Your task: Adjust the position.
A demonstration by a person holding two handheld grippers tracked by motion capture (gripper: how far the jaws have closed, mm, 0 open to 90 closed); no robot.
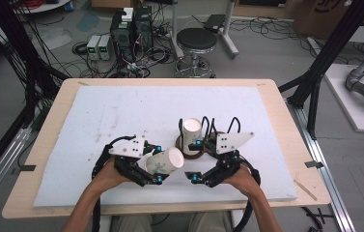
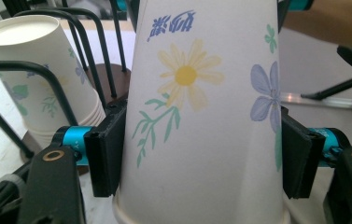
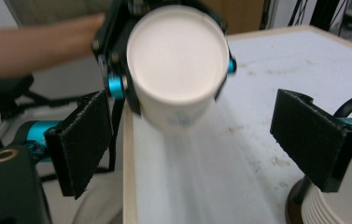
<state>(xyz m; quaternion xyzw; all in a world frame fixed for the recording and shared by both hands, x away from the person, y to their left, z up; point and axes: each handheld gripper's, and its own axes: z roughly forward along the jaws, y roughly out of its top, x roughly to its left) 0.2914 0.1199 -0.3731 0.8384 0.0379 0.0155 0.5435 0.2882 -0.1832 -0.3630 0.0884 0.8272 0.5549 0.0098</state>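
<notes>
My left gripper (image 1: 147, 166) has its fingers (image 2: 106, 154) squeezed tight on a flowery paper cup (image 1: 165, 162), which is tipped on its side above the near part of the white bench (image 1: 121, 111). My right gripper (image 1: 196, 162) sits just to the right, fingers (image 3: 316, 135) wide apart and holding nothing. A stack of cups (image 1: 191, 135) stands upright in a wire holder (image 1: 220, 130) a little farther away.

High view looks down; both close tongs views share the paper cup (image 2: 201, 116).
</notes>
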